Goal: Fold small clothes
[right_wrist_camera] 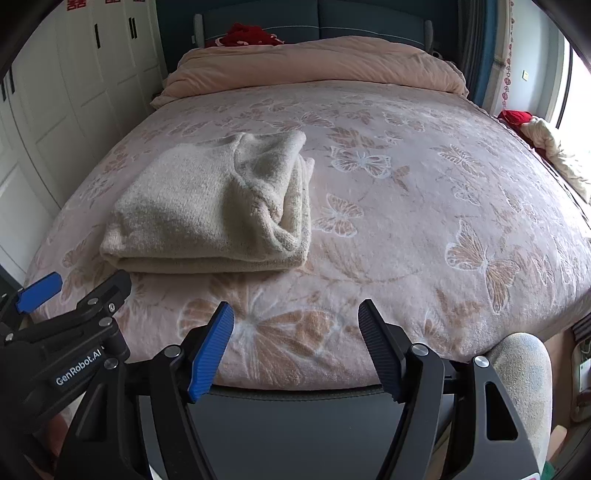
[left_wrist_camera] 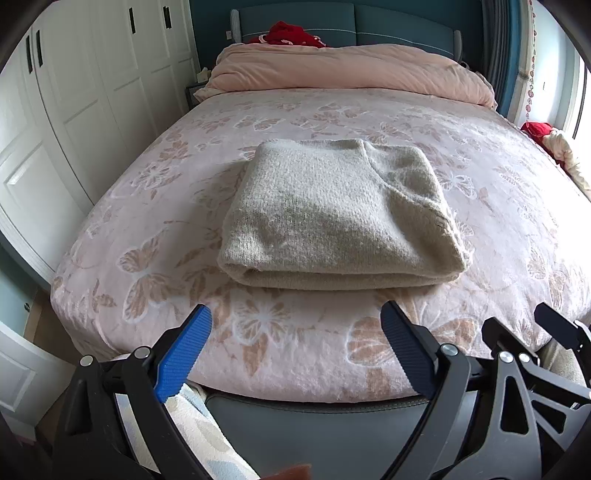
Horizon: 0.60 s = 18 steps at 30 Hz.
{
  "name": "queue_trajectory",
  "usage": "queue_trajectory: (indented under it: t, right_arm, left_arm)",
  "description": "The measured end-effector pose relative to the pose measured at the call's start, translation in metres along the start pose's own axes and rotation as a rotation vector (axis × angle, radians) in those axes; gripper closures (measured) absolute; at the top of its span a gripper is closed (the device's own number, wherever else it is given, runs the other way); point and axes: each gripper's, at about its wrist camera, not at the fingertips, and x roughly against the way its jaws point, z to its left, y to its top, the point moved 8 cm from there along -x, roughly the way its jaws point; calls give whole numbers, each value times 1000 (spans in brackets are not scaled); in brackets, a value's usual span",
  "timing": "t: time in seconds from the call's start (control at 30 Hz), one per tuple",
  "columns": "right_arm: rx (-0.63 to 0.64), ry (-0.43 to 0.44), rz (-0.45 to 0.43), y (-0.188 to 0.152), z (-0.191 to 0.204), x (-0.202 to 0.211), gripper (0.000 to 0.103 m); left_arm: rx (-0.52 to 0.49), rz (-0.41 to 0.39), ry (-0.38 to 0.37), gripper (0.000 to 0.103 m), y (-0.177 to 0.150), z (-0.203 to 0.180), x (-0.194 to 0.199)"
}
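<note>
Tongs of the left hand (left_wrist_camera: 295, 328) spread wide, nothing between the ribbed blue pads (left_wrist_camera: 184, 350), poised over the near edge of the bed. Tongs of the right hand (right_wrist_camera: 295, 325) likewise wide apart and empty, just beside the left pair, over the same edge. Both clear of the garment, touching nothing. Just beyond them, folded cream knitted woollen sweater (left_wrist_camera: 338, 214) lying flat in a thick rectangular bundle, layered edges toward the tongs and on its right side. Directly ahead in the left wrist view, ahead and to the left in the right wrist view (right_wrist_camera: 210, 206). Underneath, pale pink plush bed cover with butterfly and flower pattern (left_wrist_camera: 480, 155). Farther back, bunched peach duvet (left_wrist_camera: 347, 70) across the head of the bed, red cloth (left_wrist_camera: 291, 33) against the teal padded headboard (left_wrist_camera: 402, 22). White panelled wardrobe doors (left_wrist_camera: 92, 74) along the left.
</note>
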Motion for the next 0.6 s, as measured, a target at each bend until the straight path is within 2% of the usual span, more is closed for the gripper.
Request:
queue_trajectory:
  t: [0.6]
  right_arm:
    - [1,-1,11,-2,2,1,34]
  left_arm:
    - [0,-7,24,16,-1,-2,4]
